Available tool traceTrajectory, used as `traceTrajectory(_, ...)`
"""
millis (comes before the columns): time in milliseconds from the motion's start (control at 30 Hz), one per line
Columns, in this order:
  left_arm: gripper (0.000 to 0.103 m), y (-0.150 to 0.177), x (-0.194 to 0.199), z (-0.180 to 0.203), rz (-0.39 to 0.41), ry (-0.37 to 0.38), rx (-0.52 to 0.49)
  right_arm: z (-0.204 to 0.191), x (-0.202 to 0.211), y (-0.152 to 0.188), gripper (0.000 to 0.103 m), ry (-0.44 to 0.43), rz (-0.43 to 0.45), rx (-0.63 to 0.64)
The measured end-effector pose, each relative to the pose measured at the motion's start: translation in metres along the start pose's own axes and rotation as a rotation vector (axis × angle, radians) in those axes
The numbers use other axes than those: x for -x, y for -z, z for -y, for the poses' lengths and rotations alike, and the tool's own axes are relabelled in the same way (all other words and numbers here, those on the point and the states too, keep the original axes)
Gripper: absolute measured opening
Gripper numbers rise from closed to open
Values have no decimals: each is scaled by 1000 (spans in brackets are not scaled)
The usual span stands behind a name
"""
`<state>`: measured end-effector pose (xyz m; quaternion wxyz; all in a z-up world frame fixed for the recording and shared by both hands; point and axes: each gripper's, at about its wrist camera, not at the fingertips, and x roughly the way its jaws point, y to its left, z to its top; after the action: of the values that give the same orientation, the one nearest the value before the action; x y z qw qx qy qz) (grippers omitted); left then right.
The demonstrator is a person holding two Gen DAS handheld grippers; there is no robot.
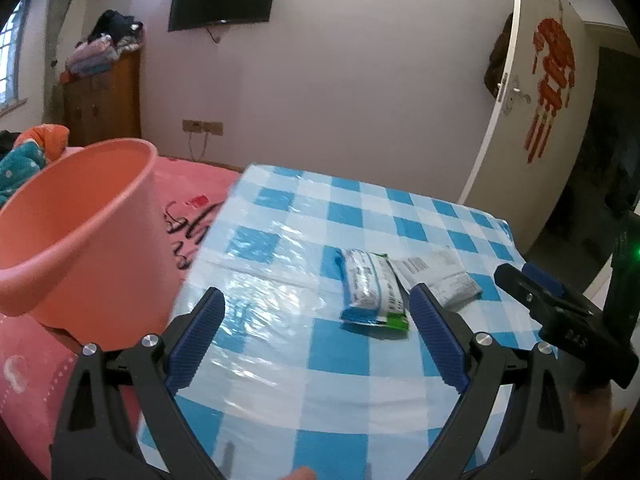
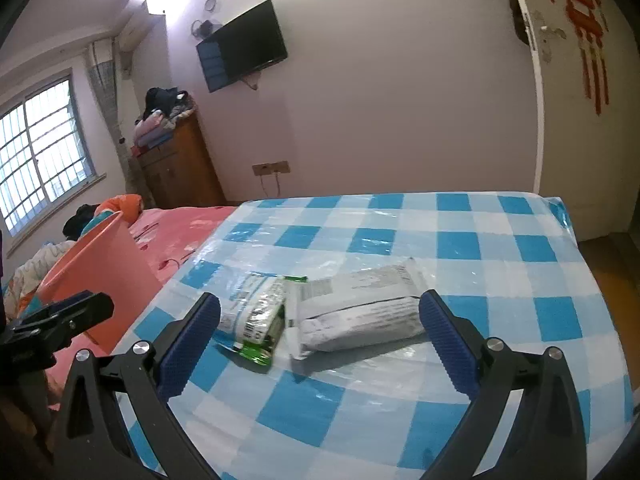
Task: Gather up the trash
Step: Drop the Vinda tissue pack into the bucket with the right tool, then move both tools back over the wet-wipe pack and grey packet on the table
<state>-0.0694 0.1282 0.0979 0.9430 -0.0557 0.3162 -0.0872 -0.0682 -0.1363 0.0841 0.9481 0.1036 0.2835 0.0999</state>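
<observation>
Both hand-held grippers wide, empty — right hand-held gripper (image 2: 320, 320) should straddle the grey packet (image 2: 360, 312) mid-desk (image 2: 500, 248), close squarely; left hand-held gripper (image 1: 316, 320) waits beside bucket (image 1: 80, 232).

You have two wrappers on the checked cloth (image 2: 460, 248), one green-and-silver wrapper (image 2: 256, 320) and one grey packet (image 2: 360, 312), plus one orange bin (image 1: 76, 232), one wall television (image 2: 244, 44) and one wooden cabinet (image 2: 180, 168).

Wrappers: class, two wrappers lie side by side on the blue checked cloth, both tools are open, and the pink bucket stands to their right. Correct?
No. The pink bucket stands left of the wrappers, as the right wrist view shows. The rest holds.
</observation>
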Motion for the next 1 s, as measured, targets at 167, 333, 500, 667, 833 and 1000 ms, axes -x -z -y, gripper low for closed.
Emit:
traceTrajectory(167,94,4,-11,12,-44,11,-4,14,1,3,98,32,-1,-8)
traceTrajectory(333,94,7,-21,27,-82,5,-31,28,3,6,98,58,2,-11)
traceTrajectory(500,94,8,-36,42,-132,-8,-67,44,4,8,98,69,-9,-34)
traceTrajectory(667,94,4,-45,55,-147,0,-78,68,1,11,98,95,-55,-84)
traceTrajectory(833,94,-4,-59,76,-169,20,-156,99,2,13,98,90,-79,-181)
traceTrajectory(1000,94,-14,-87,100,-221,48,-253,121,6,14,98,84,-79,-254)
